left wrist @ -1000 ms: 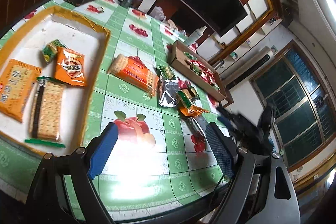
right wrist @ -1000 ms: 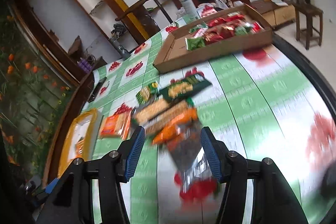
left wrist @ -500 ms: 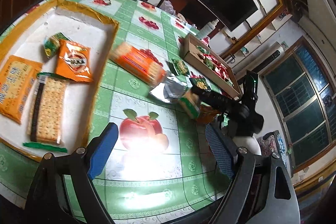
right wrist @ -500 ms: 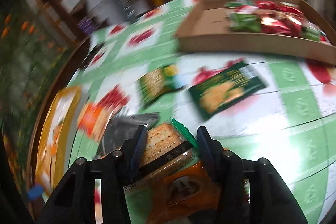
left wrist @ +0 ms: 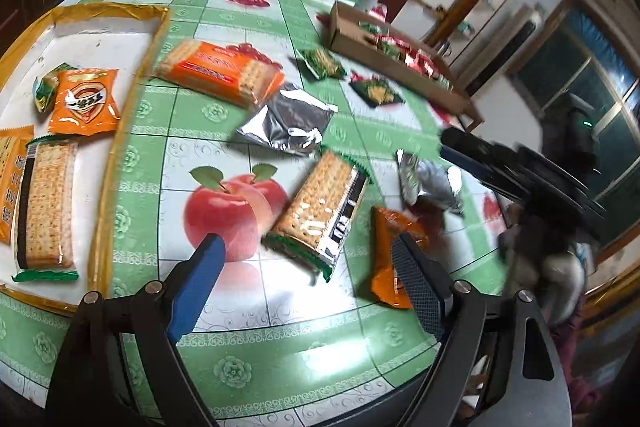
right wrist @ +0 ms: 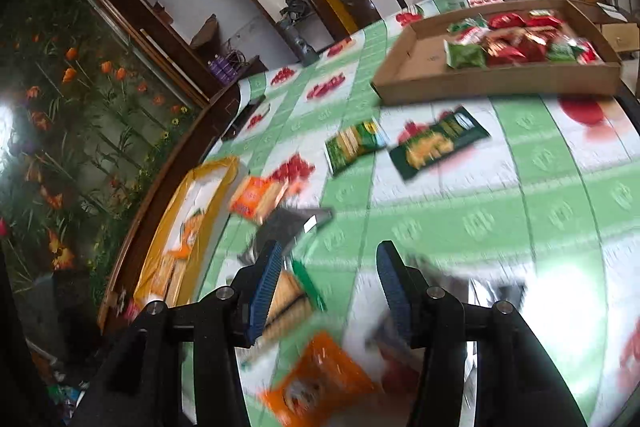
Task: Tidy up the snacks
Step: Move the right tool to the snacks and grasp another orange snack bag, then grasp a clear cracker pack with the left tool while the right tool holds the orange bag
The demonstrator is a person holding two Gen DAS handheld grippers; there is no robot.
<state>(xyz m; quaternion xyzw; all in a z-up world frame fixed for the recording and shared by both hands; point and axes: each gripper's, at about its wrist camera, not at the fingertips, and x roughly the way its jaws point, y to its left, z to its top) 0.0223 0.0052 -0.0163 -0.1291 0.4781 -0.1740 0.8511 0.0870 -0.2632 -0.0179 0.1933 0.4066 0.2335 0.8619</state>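
Many snacks (left wrist: 320,215), green fruit-print tablecloth (left wrist: 280,339), cluttered room

Your left claw (left wrist: 308,267) and right claw (right wrist: 326,283) share one build: black angular frames, silver round screws at the joints, and blue ridged pads (right wrist: 264,281) lining each finger.

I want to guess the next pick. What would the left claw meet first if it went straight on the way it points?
Most likely the cracker pack lying loose on the tablecloth, just ahead of the open left claw. The small orange packet sits near its right finger, so depth is a little uncertain.
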